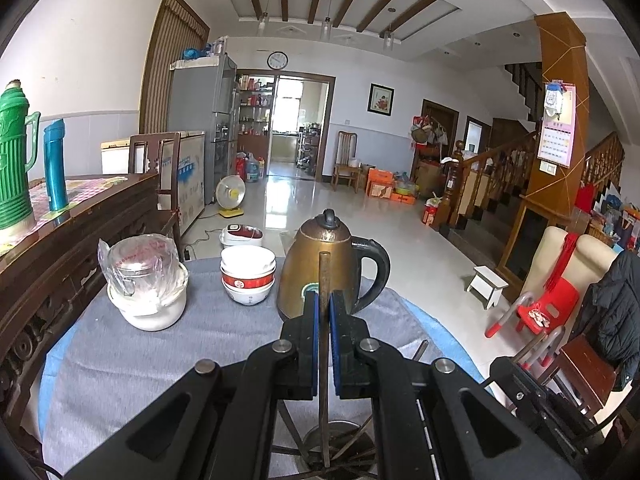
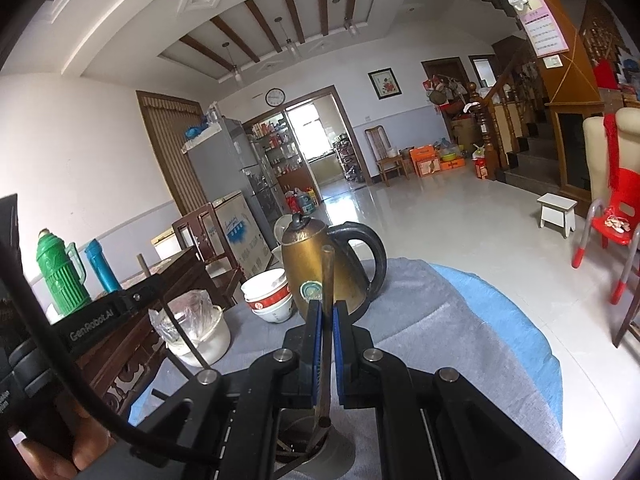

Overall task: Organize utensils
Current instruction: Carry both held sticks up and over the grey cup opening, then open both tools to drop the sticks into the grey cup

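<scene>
My left gripper [image 1: 324, 304] is shut on a dark chopstick [image 1: 323, 276] held upright, its lower end inside a round metal utensil holder [image 1: 336, 440] that holds several other chopsticks. My right gripper [image 2: 327, 312] is shut on another brownish chopstick [image 2: 327, 276], also upright, its lower end at the rim of the same holder [image 2: 320, 448]. The left gripper's body shows at the left of the right wrist view [image 2: 100, 316]. Both grippers hover over the grey cloth on the round table [image 1: 160, 360].
On the table stand a brass kettle [image 1: 320, 264], stacked bowls [image 1: 248, 276] and a white pot with a bagged glass [image 1: 144, 288]. A wooden sideboard [image 1: 60, 248] with a green thermos [image 1: 14, 160] stands left. A red chair [image 1: 548, 308] stands right.
</scene>
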{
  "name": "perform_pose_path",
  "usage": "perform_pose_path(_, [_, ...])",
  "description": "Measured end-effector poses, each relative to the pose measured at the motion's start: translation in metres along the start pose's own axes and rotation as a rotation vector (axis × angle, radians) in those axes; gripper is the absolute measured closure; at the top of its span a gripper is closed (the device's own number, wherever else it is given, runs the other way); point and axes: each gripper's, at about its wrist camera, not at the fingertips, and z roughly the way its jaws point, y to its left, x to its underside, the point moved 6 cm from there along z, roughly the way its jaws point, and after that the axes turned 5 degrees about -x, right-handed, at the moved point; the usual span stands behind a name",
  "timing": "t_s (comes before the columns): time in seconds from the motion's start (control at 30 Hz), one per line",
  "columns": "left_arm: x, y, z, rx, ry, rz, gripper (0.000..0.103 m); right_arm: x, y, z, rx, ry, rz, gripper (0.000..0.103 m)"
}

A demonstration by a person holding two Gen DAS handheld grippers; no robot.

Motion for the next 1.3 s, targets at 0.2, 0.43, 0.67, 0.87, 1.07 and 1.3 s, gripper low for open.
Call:
perform_pose_path(0.2, [0.004,0.003,0.001,0.001,0.007,-0.002,0.098,0.007,0.006,0.002,-0.01,0.019,-0.013,0.097])
perform_pose_path(0.43, [0.009,0.006,0.002,0.014,0.028,-0.007,0.098,0.013,0.012,0.003,-0.025,0.044,-0.034,0.097])
perform_pose_path(0.67, [0.013,0.01,-0.007,0.014,0.04,0.012,0.092,0.019,0.012,0.002,-0.046,0.073,-0.011,0.095])
perform_pose_path(0.87, [0.011,0.025,-0.034,-0.022,0.005,0.026,0.049,0.023,0.013,-0.006,-0.075,0.094,0.029,0.095])
perform_pose_path(1.07, [0.013,0.044,-0.063,-0.09,-0.007,0.126,0.021,0.021,0.008,-0.026,-0.135,0.082,0.118,0.09])
perform_pose_path(1.3, [0.046,0.069,-0.086,-0.113,0.078,0.207,0.012,0.017,0.004,-0.065,-0.098,-0.008,0.116,0.036])
